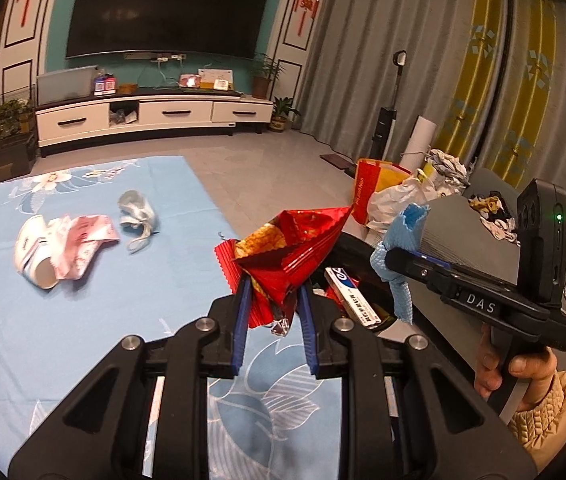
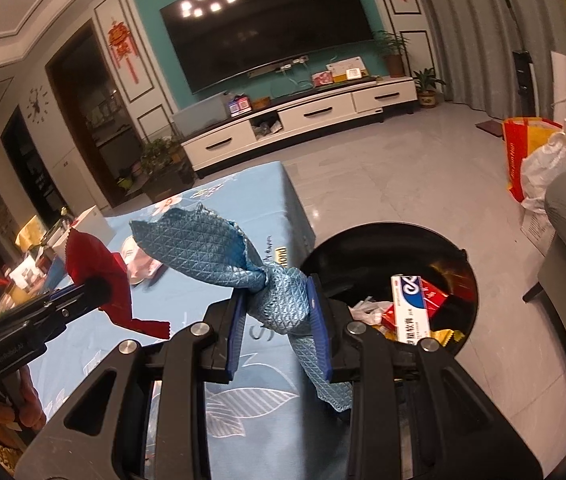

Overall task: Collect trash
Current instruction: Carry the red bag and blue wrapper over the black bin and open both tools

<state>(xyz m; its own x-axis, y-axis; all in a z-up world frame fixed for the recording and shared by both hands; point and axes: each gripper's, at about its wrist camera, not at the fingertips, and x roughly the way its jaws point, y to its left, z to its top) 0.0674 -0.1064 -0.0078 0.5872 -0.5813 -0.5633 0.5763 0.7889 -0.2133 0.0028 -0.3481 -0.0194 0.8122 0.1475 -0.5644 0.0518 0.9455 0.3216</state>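
I have the red snack wrapper clamped in my left tongs and the blue cloth pinched in my right tongs. Both hang clear above the table edge, beside the black bin, ready for dropping. A slipper and crumpled scraps remain on the table.

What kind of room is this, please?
Most likely a home living room: a large wall TV above a low TV cabinet, potted plants, and long curtains.
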